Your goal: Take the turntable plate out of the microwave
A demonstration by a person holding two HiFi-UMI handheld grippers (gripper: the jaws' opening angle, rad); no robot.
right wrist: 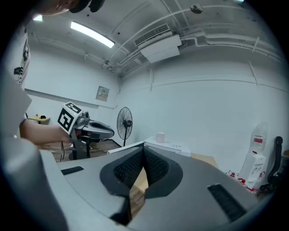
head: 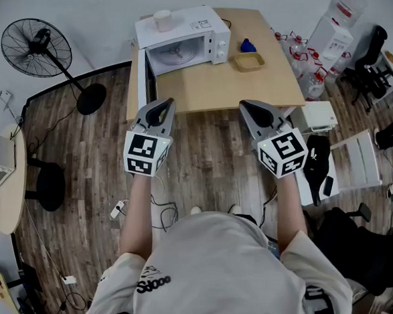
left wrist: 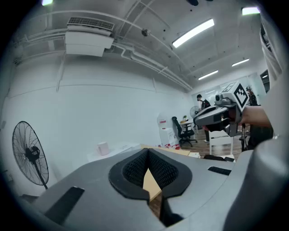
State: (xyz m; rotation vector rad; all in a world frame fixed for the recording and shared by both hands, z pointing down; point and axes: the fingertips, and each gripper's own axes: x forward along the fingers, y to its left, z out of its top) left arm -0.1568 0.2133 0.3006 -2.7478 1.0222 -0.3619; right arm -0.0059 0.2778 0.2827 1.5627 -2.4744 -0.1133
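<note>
Both grippers held level, side by side, jaws clenched on nothing. The left gripper shows its ribbed pads meeting at the tips, as does the right gripper.

Writing:
- Marker cubes carry black-and-white square patterns, no letters.
- Small framed wall sign, up and left of the right jaws, is too small to read.
- Dark print on the shirt is not legible.
- Red label on a white bottle, far right of the right jaws, is unreadable.

Head view only:
- White microwave on a wooden table, ahead of both jaws and well apart from them.
- Its door is swung open towards the left jaws.
- The turntable plate lies flat inside the cavity.
- A tan tray and a blue object lie ahead of the right jaws.

Gripper views: neither shows the plate.
- Both catch the pale cup on the microwave's top and a standing fan.
- The fan is left of both jaws.
- Each view shows the other gripper off to its side.
- The left gripper view alone shows distant office chairs.
</note>
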